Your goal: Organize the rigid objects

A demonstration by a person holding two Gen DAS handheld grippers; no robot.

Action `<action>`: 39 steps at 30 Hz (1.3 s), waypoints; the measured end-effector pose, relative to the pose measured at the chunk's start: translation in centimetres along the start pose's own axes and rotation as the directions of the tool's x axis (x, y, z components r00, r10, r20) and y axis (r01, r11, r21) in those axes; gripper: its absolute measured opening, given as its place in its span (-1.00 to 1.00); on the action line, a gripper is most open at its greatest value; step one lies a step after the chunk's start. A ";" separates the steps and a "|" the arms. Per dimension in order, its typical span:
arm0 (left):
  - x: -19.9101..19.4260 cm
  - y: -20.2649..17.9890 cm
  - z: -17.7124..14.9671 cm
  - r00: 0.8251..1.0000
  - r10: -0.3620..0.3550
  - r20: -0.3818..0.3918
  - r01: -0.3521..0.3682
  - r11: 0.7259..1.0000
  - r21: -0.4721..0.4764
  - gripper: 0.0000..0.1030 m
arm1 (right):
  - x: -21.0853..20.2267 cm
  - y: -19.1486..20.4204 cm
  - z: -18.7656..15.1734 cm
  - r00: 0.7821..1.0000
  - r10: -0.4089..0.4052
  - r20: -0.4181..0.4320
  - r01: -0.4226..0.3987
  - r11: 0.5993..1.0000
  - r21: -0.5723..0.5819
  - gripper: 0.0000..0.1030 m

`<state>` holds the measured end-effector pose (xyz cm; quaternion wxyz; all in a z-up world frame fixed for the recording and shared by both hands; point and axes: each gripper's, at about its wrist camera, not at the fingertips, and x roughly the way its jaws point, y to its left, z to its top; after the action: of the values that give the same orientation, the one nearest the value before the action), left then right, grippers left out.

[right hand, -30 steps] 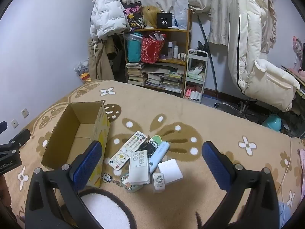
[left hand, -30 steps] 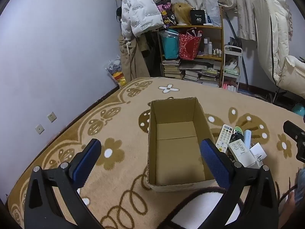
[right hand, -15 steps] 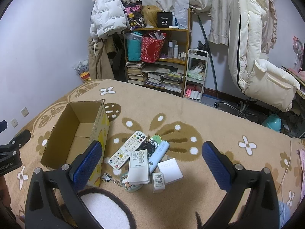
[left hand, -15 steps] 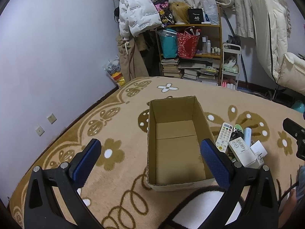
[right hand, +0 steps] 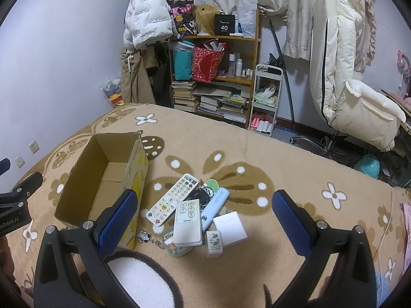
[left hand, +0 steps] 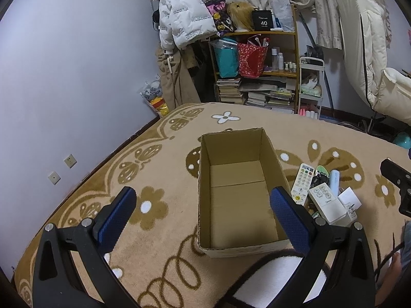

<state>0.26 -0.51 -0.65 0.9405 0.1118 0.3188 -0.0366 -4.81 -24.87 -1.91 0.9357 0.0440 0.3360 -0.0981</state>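
Observation:
An open, empty cardboard box (left hand: pixel 239 247) (right hand: pixel 77 179) stands on the patterned carpet. To its right lies a pile: a long white remote (right hand: pixel 173 199) (left hand: pixel 303 182), a wide white remote (right hand: pixel 187 222) (left hand: pixel 326 202), a pale blue tube (right hand: pixel 215 205) (left hand: pixel 334 179), a white square box (right hand: pixel 231 227), a small white carton (right hand: pixel 214 240) and a green case (right hand: pixel 177 249). My left gripper (left hand: pixel 205 206) hovers open over the near end of the box. Above the pile, my right gripper (right hand: pixel 205 209) is open and holds nothing.
A keychain charm (right hand: pixel 143 236) lies by the box. At the far wall are a wooden shelf (right hand: pixel 218 77) stacked with books and bags, a white cart (right hand: pixel 264 102), hanging coats (right hand: pixel 146 25) and a cream chair (right hand: pixel 346 89). A white round carpet patch (right hand: pixel 138 285) lies near me.
Both views have shifted only slightly; the box and the pile stay where they were. Both grippers remain open.

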 end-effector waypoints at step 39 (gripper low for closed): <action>0.1 0.5 -0.1 1.000 0.016 0.011 -0.015 1.000 -0.006 1.00 | 0.3 0.2 -0.3 1.000 0.008 -0.008 -0.008 1.000 -0.020 1.00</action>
<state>0.30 -0.03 -0.70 0.9429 0.1111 0.3126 -0.0289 -4.72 -24.73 -2.34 0.9352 0.0363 0.3404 -0.0906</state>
